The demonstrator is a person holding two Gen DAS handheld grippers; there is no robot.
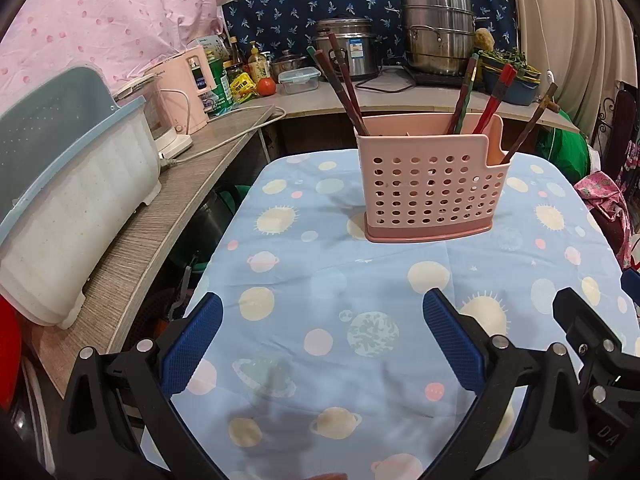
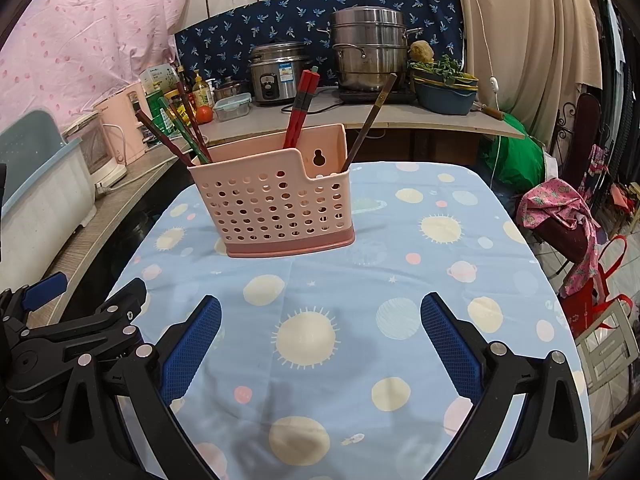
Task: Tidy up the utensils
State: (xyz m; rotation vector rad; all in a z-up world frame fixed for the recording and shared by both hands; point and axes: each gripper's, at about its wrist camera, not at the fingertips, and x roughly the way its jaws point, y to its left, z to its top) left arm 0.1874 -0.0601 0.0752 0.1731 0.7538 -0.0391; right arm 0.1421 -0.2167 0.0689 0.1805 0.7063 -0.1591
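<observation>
Here, on a table (image 1: 320, 280) under a blue planet-print cloth: one pink perforated holder (image 1: 430, 184), upright, toward the far end. Contents: chopsticks (image 1: 344, 80), all standing tilted. In the left wrist view, a dark pair leans left at the left end; two sticks, one green-dark and one red (image 1: 496, 96), lean right in the main compartment; a single brown stick (image 1: 530, 128) leans right out of the lower notched section at the right end.

Left gripper (image 1: 322, 320): jaws spread wide, blue pads empty, held above the cloth near the table's close edge, well apart from the holder.

Right gripper (image 2: 320, 320): likewise released, nothing between its pads, over the cloth just beside the left one, whose black frame shows at the lower left of the right wrist view.

Surroundings: side counter with a white bin (image 1: 72, 208) and pink kettle (image 1: 188, 88); back counter with rice cooker (image 2: 276, 74), steel steamer (image 2: 370, 52), tomato (image 2: 204, 114).
</observation>
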